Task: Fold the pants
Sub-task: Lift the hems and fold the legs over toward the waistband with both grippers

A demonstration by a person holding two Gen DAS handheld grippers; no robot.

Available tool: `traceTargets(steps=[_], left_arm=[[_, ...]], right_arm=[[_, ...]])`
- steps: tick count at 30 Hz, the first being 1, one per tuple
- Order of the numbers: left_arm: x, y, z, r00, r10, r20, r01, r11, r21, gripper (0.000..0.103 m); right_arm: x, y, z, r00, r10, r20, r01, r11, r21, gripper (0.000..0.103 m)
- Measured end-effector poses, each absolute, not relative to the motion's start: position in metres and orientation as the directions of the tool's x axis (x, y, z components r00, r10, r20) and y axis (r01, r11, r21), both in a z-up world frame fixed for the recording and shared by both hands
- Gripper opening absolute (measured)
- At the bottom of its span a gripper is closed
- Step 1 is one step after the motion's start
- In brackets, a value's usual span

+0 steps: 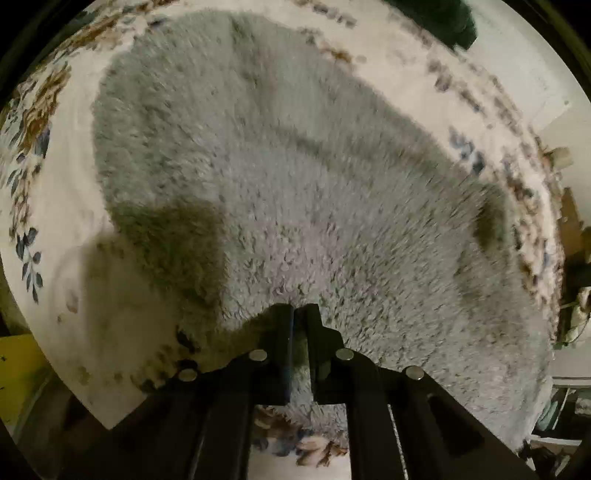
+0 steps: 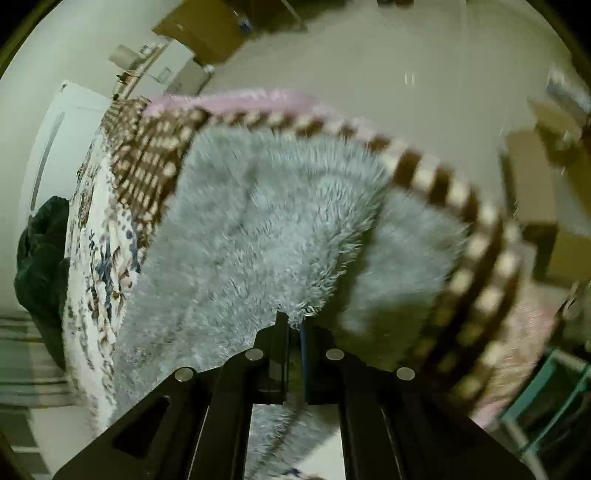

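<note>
The pants are grey and fluffy and lie spread on a white floral bedspread. My left gripper is shut on the near edge of the pants, with fleece pinched between its black fingers. In the right wrist view the same grey pants fill the middle, with one layer lifted and folded over another. My right gripper is shut on a tuft at the edge of the lifted layer. The frame is blurred by motion.
A brown-and-cream checked blanket and a pink cover lie at the far bed edge. A dark green garment lies at the left; it also shows in the left wrist view. Boxes and furniture stand beyond.
</note>
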State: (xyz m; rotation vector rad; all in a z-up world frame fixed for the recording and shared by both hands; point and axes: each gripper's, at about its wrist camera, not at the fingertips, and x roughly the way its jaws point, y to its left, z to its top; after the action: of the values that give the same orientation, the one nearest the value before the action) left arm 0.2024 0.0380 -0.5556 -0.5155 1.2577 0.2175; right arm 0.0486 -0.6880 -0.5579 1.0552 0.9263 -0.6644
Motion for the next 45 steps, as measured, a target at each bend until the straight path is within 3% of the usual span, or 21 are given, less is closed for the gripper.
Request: traceTargets(steps=[4,10,11,13,14,15,16,17,18,21,28,32,34,35,36,37,38,39,45], left_arm=[[0.19,0.041,-0.535,0.347,-0.125,-0.929,-0.38,0.887,-0.261,0.002],[0.186,0.068,-0.551,0.299,-0.166,-0.94,-0.401,0.872,-0.282,0.003],[0.187,0.069,-0.554,0.293,-0.184,-0.938,-0.402,0.866,-0.296,0.004],[0.187,0.068,-0.557,0.268,-0.212,-0.94,-0.406,0.86,-0.31,0.005],[0.186,0.069,-0.556,0.272,-0.221,-0.937,-0.408,0.855,-0.32,0.013],[0.184,0.07,-0.552,0.28,-0.22,-0.934,-0.406,0.855,-0.323,0.032],[0.183,0.071,-0.549,0.289,-0.217,-0.932,-0.403,0.856,-0.324,0.049],[0.181,0.072,-0.546,0.294,-0.204,-0.934,-0.406,0.858,-0.315,0.091],[0.179,0.076,-0.543,0.302,-0.199,-0.932,-0.409,0.857,-0.315,0.103],[0.174,0.1,-0.528,0.334,-0.159,-0.929,-0.437,0.847,-0.303,0.103],[0.181,0.193,-0.526,0.387,-0.105,-0.916,-0.554,0.768,-0.322,0.102],[0.215,0.232,-0.534,0.424,-0.139,-0.895,-0.554,0.742,-0.377,0.102],[0.237,0.243,-0.542,0.437,-0.182,-0.881,-0.525,0.744,-0.414,0.097],[0.245,0.247,-0.545,0.448,-0.198,-0.872,-0.506,0.747,-0.43,0.084],[0.253,0.251,-0.548,0.468,-0.223,-0.855,-0.481,0.748,-0.458,0.057],[0.259,0.256,-0.551,0.468,-0.244,-0.849,-0.459,0.754,-0.47,0.042],[0.261,0.257,-0.553,0.469,-0.259,-0.845,-0.441,0.76,-0.477,0.018],[0.264,0.256,-0.552,0.48,-0.273,-0.834,-0.424,0.76,-0.492,0.015],[0.244,0.283,-0.523,0.53,-0.271,-0.803,-0.361,0.785,-0.503,0.007]], right_arm=[[0.022,-0.693,-0.538,0.453,-0.057,-0.889,0.831,0.388,0.399,0.004],[-0.001,-0.697,-0.565,0.343,-0.017,-0.939,0.868,0.387,0.31,0.005],[0.003,-0.696,-0.574,0.321,0.013,-0.947,0.866,0.401,0.299,0.007],[0.008,-0.693,-0.583,0.263,0.031,-0.964,0.862,0.442,0.25,0.023],[0.008,-0.689,-0.581,0.273,0.025,-0.962,0.854,0.454,0.254,0.038],[0.008,-0.684,-0.576,0.301,0.025,-0.953,0.841,0.465,0.277,0.052],[0.008,-0.678,-0.571,0.312,0.022,-0.95,0.833,0.475,0.284,0.058],[0.008,-0.67,-0.566,0.313,0.014,-0.95,0.828,0.487,0.28,0.065],[0.01,-0.661,-0.562,0.315,0.017,-0.949,0.821,0.496,0.282,0.066],[0.028,-0.614,-0.56,0.316,0.094,-0.944,0.782,0.537,0.316,0.073],[0.091,-0.443,-0.592,0.256,0.401,-0.88,0.651,0.601,0.464,0.073],[0.105,-0.375,-0.61,0.243,0.456,-0.856,0.661,0.568,0.49,0.073],[0.104,-0.353,-0.616,0.256,0.443,-0.859,0.689,0.54,0.484,0.073],[0.106,-0.347,-0.619,0.264,0.437,-0.86,0.702,0.524,0.483,0.072],[0.105,-0.34,-0.622,0.282,0.426,-0.86,0.715,0.504,0.484,0.065],[0.11,-0.333,-0.627,0.296,0.412,-0.862,0.725,0.491,0.484,0.055],[0.111,-0.327,-0.629,0.301,0.397,-0.867,0.734,0.484,0.476,0.025],[0.109,-0.322,-0.631,0.301,0.381,-0.874,0.741,0.483,0.466,0.009],[0.097,-0.298,-0.606,0.325,0.273,-0.906,0.712,0.559,0.424,0.006]])
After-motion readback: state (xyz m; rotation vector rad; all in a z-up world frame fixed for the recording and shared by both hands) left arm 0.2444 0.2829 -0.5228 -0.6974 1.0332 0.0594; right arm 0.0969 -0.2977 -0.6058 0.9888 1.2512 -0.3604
